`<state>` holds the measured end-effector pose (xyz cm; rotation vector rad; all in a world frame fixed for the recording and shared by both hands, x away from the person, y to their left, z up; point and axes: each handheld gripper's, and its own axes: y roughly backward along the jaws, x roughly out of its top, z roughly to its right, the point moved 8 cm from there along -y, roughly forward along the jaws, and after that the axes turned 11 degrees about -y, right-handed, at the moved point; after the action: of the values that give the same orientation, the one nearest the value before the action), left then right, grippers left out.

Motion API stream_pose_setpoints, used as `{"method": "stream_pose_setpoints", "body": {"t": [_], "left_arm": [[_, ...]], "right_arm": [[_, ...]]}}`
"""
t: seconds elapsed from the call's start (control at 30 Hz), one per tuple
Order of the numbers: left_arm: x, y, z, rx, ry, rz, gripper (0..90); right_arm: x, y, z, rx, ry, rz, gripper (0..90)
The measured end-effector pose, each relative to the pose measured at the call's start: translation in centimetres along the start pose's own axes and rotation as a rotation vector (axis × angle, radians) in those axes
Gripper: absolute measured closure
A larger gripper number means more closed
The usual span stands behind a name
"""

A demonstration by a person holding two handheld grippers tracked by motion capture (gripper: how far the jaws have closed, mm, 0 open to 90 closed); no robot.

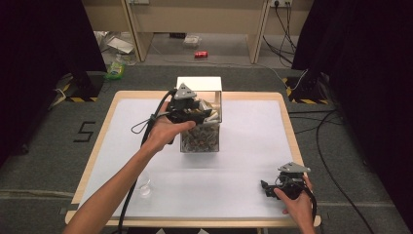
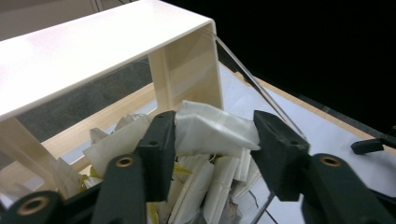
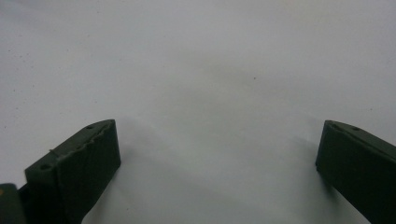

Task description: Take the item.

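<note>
Picking a tea bag packet out of the clear box

Left gripper (image 2: 212,154) is at the top of the clear plastic box (image 1: 200,141) w/ a white lid frame (image 2: 93,46), which sits mid-worktop (image 1: 243,161), far side. The box is full of white paper packets, and one crumpled white paper packet (image 2: 210,130) on top of the heap sits between the black fingers (image 2: 161,144). They look pressed on its two sides, so I think the step is the grab. Next move, my guess: lift it straight up, slow, w/o dragging the other packets or bumping the lid frame. Right gripper (image 1: 275,187) rests at the near right edge, fingers (image 3: 74,163) spread wide, nothing between them, just white worktop. A small clear cup (image 1: 143,185) stands near the left edge. No words readable on the packets; a "5" (image 1: 85,131) is taped on the floor.
</note>
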<state>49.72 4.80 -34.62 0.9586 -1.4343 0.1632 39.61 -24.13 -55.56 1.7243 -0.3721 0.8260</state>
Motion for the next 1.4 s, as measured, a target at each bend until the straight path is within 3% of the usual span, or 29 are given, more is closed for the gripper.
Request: {"method": "stream_pose_setpoints", "body": {"t": [0.33,0.47,0.87,1.4], "left_arm": [[0.5,1.4,-0.4,-0.001,-0.02,0.047,73.8],[0.7,1.9,-0.4,-0.001,-0.034,0.057,77.2],[1.2,3.7,-0.7,0.0,-0.055,0.083,79.7],[3.2,9.3,-2.9,0.023,-0.036,0.188,80.2]], "right_arm": [[0.0,0.0,0.0,0.0,0.001,0.001,0.4],[0.0,0.0,0.0,0.0,0.0,0.0,0.4],[0.0,0.0,0.0,0.001,0.0,-0.001,0.4],[0.0,0.0,0.0,0.0,0.0,0.0,0.4]]}}
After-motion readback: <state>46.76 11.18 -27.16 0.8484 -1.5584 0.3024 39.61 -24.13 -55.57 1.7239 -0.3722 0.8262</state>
